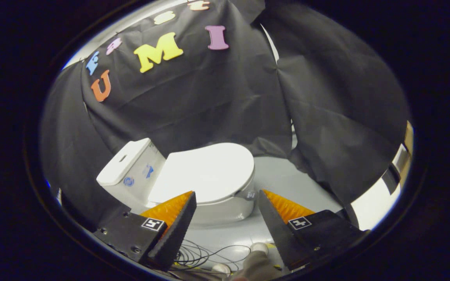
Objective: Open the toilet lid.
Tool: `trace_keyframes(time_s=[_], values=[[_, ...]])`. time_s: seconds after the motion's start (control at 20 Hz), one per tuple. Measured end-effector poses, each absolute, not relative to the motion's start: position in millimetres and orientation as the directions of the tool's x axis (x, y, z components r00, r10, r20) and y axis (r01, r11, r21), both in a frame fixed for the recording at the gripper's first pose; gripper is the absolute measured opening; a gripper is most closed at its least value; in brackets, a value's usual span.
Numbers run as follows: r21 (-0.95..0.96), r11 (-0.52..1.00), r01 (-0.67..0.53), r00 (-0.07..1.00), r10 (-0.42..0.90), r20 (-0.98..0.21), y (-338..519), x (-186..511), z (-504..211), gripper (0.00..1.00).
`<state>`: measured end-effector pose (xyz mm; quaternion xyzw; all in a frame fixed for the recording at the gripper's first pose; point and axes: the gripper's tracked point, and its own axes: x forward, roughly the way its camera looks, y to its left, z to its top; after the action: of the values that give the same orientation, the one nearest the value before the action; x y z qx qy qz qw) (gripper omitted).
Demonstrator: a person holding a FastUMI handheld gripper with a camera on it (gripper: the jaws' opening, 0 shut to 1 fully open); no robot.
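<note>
Gripper view. Small white glossy toilet (193, 183) sits at centre frame on a pale grey floor (287, 183), black cloth wall behind it. Its flat oval white lid (205, 171) is down, closed over the bowl; the boxy white tank (129, 168) stands at its left, carrying two small blue stickers. The gripper (227, 199) hovers short of the toilet with its fingers (178, 218) wide apart, clamping nothing; the lid's front edge lies just beyond and between the tips. Thin black wires (201, 255) coil on the floor at lower centre, between the fingers.
</note>
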<state>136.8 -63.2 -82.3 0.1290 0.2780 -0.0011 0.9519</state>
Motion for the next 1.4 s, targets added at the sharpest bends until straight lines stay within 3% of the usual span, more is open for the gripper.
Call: trace_keyframes(time_s=[0.8, 1.4], values=[[0.396, 0.896, 0.2, 0.649, 0.181, -0.739, -89.9, 218.4, -177.8, 0.97], [0.355, 0.89, 0.286, 0.58, 0.134, -0.804, -118.5, 253.4, -238.3, 0.92]])
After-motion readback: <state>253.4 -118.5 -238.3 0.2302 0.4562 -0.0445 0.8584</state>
